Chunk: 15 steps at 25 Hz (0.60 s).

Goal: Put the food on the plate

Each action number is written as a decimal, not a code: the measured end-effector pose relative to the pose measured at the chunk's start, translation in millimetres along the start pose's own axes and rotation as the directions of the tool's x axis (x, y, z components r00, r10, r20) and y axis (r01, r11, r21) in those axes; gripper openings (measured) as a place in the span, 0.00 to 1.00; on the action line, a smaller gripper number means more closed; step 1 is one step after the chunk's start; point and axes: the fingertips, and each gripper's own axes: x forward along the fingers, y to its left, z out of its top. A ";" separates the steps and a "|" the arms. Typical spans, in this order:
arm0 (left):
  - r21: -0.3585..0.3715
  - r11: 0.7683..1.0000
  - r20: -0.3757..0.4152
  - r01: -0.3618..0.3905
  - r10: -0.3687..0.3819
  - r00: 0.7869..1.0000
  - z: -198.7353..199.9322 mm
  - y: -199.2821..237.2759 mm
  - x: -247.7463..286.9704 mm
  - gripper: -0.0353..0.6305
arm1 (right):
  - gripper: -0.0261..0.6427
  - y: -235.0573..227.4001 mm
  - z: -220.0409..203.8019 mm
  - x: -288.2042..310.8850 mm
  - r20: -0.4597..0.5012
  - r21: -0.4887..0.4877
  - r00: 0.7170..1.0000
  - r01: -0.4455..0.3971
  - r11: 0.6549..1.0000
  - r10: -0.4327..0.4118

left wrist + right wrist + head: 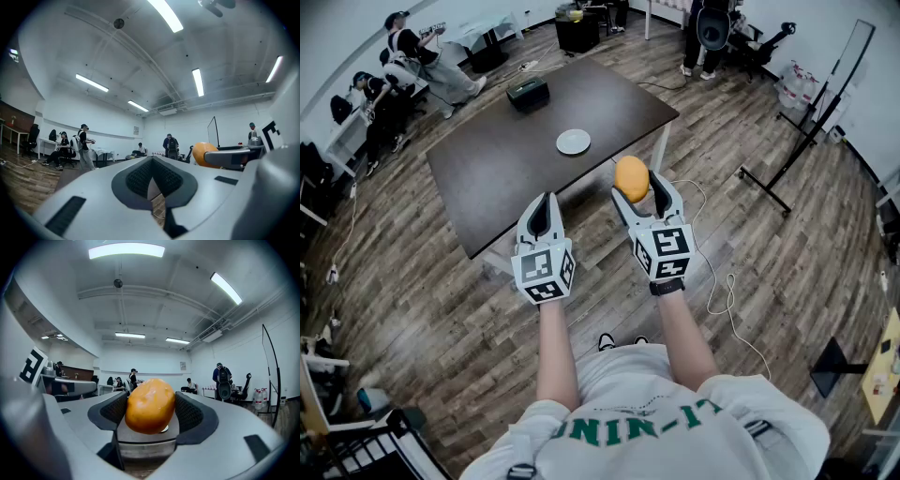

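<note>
the right gripper (151, 412) is clamped on a rounded orange-yellow piece of food (149, 404), its dark ribbed pads (190, 413) pressing on either side. the left gripper (152, 174), held just beside it, has its jaws brought together with nothing between them. each gripper carries a cube with square black-and-white markers, and the person's bare forearms (555, 356) run back to a white shirt with green lettering (628, 427).

in the head view the food is held up in the air at the near right edge of a dark brown table (487, 178), well apart from the small white plate (573, 142), which sits bare toward the middle of the tabletop. a black box (528, 93) rests near the table's far end.

the room around has a wood-plank floor (441, 309), with a white cable (724, 286) looping across it to the right of the person. several people (403, 70) sit and stand at desks by the far left wall, and another person (711, 33) stands at the back. long ceiling lights (164, 14) show in both gripper views.
</note>
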 end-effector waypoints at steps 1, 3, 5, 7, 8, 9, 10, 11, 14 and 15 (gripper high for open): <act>-0.003 1.000 -0.003 0.003 -0.003 1.000 -1.6 4.0 -1.4 0.07 | 0.54 7.4 -1.6 2.0 -0.006 0.007 1.000 -0.018 1.000 0.018; -0.008 1.000 -0.008 0.011 -0.011 1.000 -4.2 11.6 -4.1 0.07 | 0.54 20.7 -4.5 5.5 -0.015 0.018 0.999 -0.042 0.999 0.043; -0.007 1.000 -0.010 0.021 -0.021 1.000 -5.5 17.7 -5.8 0.07 | 0.54 30.1 -6.4 8.3 -0.019 0.018 0.999 -0.045 0.999 0.045; -0.007 0.999 -0.007 0.035 -0.036 0.999 -5.6 22.2 -6.0 0.07 | 0.54 36.0 -7.2 11.1 -0.018 0.014 0.999 -0.037 0.999 0.037; -0.007 0.999 -0.005 0.042 -0.042 0.999 -5.8 24.3 -6.2 0.07 | 0.54 38.7 -7.6 12.2 -0.016 0.014 0.999 -0.034 0.999 0.034; -0.008 0.999 -0.002 0.049 -0.049 0.999 -6.4 26.4 -6.7 0.07 | 0.54 41.5 -8.5 12.9 -0.014 0.015 0.999 -0.033 0.999 0.033; -0.011 0.998 0.000 0.054 -0.054 0.999 -7.7 28.4 -7.4 0.07 | 0.54 44.1 -9.8 13.3 -0.013 0.015 0.999 -0.031 0.999 0.032; -0.016 0.998 0.002 0.060 -0.060 0.998 -9.6 30.4 -7.8 0.07 | 0.54 46.4 -11.3 13.9 -0.012 0.015 0.999 -0.030 0.999 0.030; -0.030 0.997 -0.004 0.071 -0.072 0.997 -16.6 38.3 -3.8 0.07 | 0.54 51.7 -15.1 21.5 -0.017 0.015 0.999 -0.030 0.999 0.030; -0.033 0.997 -0.008 0.074 -0.075 0.997 -18.4 41.4 -0.5 0.07 | 0.54 53.1 -15.9 26.0 -0.021 0.015 0.999 -0.031 0.999 0.031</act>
